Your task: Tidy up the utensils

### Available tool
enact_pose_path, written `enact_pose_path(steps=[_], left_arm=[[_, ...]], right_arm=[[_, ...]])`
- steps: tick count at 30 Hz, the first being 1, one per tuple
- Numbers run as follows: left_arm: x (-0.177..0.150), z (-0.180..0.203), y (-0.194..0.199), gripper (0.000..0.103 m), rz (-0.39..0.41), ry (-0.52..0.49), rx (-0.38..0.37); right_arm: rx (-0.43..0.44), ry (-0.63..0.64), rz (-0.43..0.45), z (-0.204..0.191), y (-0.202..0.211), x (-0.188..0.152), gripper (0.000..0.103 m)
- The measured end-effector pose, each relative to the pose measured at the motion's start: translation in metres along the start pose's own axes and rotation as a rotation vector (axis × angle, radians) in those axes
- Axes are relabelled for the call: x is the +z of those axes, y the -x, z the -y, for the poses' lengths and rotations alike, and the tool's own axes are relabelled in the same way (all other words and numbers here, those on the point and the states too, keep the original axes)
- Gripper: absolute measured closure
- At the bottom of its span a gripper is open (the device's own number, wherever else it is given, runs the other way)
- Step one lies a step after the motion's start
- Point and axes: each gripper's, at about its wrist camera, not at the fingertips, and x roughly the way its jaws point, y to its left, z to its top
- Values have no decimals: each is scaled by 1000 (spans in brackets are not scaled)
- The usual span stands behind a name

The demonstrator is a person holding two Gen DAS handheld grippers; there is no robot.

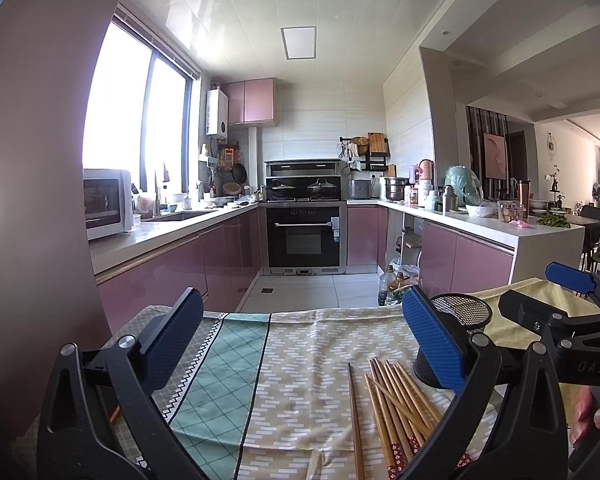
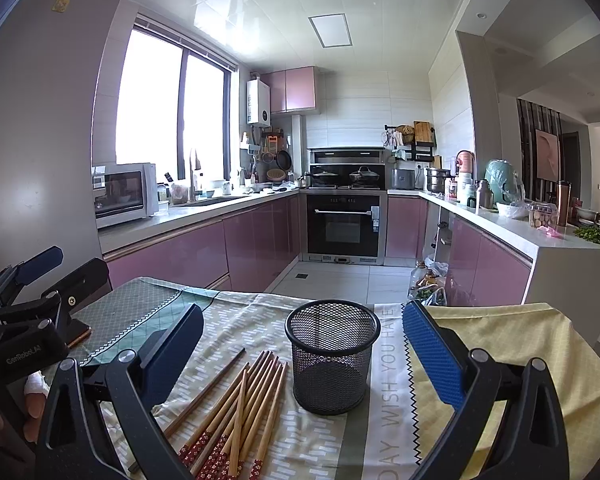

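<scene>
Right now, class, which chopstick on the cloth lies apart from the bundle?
The darker brown chopstick, lying alone left of the lighter red-ended chopsticks, farthest from the mesh cup; it shows no red pattern.

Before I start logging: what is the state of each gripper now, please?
Left gripper: open, holding nothing.
Right gripper: open, holding nothing; mesh cup and chopsticks lie untouched.

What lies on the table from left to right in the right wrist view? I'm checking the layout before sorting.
Other black handheld gripper → lone dark brown chopstick → bundle of light wooden chopsticks with red floral ends → black wire-mesh cylindrical holder → pale yellow cloth.
</scene>
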Motion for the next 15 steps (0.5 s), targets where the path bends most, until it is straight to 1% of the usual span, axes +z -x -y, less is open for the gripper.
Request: enact_pose_path(steps=[15], left_arm=[[-1,0,1,5,0,1,0]], right_arm=[[2,-1,-3,-1,-3,0,6]])
